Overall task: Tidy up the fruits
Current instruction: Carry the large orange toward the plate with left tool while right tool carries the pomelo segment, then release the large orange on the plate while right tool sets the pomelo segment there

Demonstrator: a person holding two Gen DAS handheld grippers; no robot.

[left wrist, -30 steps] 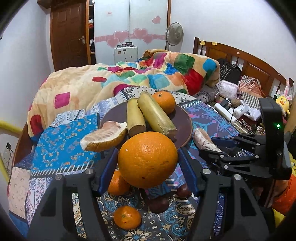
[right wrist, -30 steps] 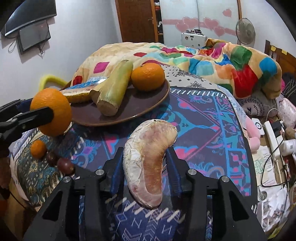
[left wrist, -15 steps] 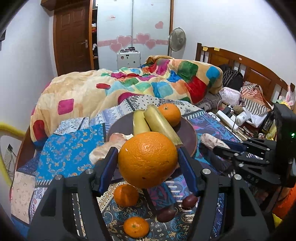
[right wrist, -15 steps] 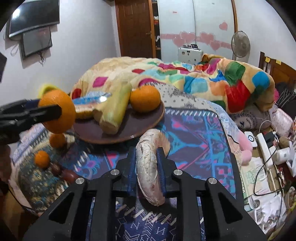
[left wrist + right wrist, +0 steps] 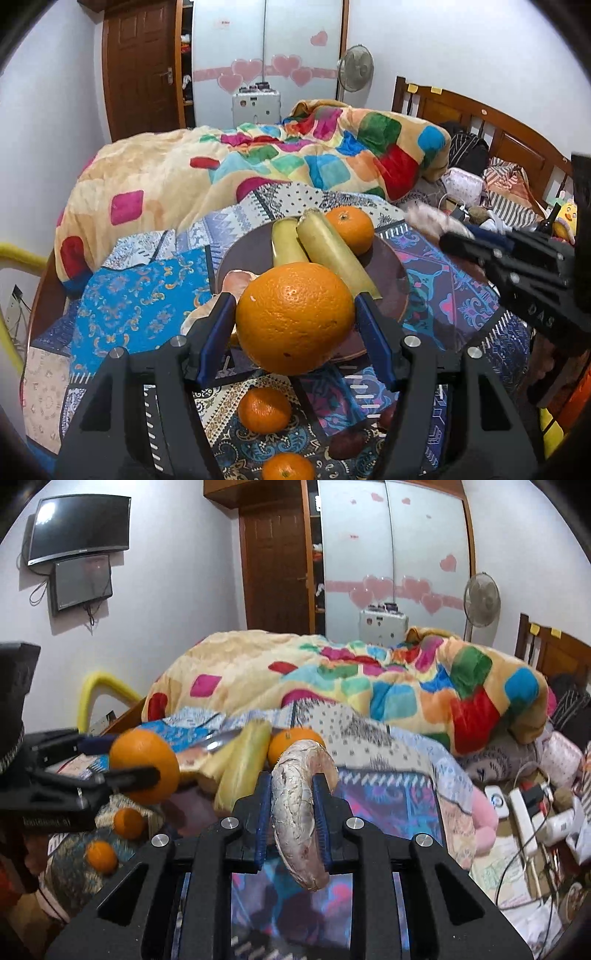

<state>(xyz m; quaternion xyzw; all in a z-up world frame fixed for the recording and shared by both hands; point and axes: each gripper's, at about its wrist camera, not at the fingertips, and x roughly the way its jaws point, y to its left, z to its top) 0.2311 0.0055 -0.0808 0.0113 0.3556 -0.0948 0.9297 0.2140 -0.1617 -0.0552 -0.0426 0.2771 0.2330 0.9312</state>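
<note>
My left gripper is shut on a large orange and holds it in the air just in front of the brown plate. The plate carries two sugarcane pieces, a tangerine and a pomelo segment. My right gripper is shut on a second, curved pomelo segment, held edge-on above the patterned cloth. In the left wrist view this right gripper hovers right of the plate. In the right wrist view the orange sits at left.
Two small tangerines and dark round fruits lie on the cloth below the left gripper. A colourful quilt is heaped behind the plate. A power strip and cables clutter the right side by the wooden headboard.
The right gripper's jaws closed on the pomelo segment, turning it edge-on, and lifted it off the cloth. The left gripper rose slightly with the orange.
</note>
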